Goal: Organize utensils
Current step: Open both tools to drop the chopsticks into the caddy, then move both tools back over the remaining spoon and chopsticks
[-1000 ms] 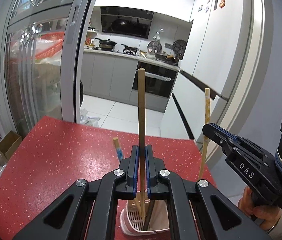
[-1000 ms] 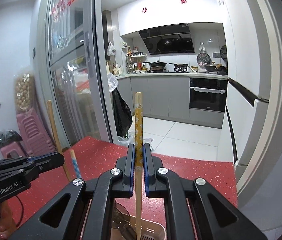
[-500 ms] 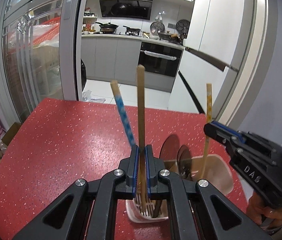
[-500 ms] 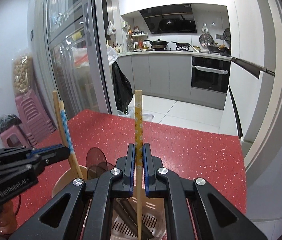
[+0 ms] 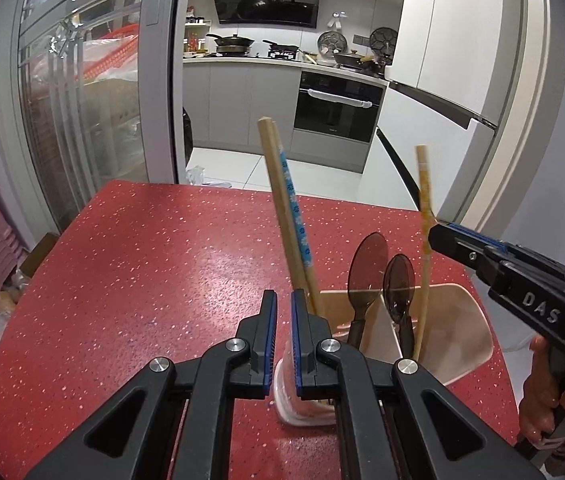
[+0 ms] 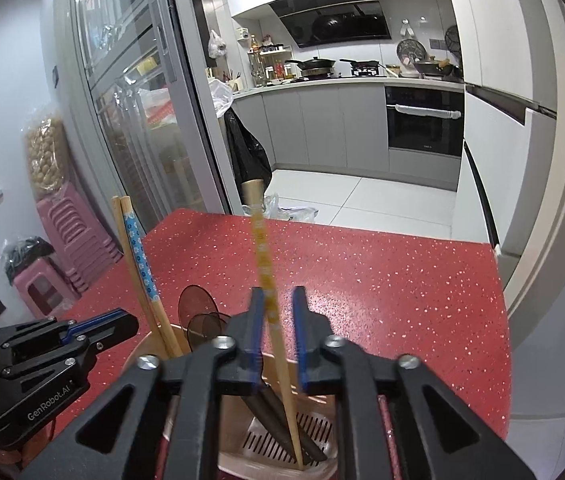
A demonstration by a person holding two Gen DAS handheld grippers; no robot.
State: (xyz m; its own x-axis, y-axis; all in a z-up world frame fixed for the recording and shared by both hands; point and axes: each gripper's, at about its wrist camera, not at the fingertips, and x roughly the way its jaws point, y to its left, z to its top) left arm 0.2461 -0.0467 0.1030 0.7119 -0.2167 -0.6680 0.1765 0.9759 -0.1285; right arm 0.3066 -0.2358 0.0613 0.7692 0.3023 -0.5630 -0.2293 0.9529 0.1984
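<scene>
**A:** Item one, left gripper (image 5: 280, 308): condition?

**B:** Jaws stand slightly apart with nothing between them. The plain wooden chopstick (image 5: 278, 184) they clamped a second ago is out of the grip. Its foot is in the utensil holder (image 5: 470, 344) and it leans toward 11 o'clock, touching the blue-patterned chopstick (image 5: 296, 216).

**A:** Item two, right gripper (image 6: 276, 304)?

**B:** Jaws have just been opening. The yellow-patterned chopstick (image 6: 260, 248) runs between them, blurred. The pads no longer press on it, and its tip rests on the slotted floor of the holder.

**A:** Meaning for the task?

**B:** By my reading both chopsticks are delivered. What remains is to withdraw each gripper without knocking the sticks over.

**A:** Surroundings?

**B:** From the left wrist, two translucent brown spoons (image 5: 368, 264) stand in the holder at 2 o'clock of the left jaws. The holder sits on the red speckled table (image 5: 162, 260), toward its near right side.

**A:** Markings?

**B:** "DAS" on the right gripper's finger, and "GenRobot.AI" on the left gripper's body. The red decals on the far cabinets and the oven badge are too small to read.
</scene>
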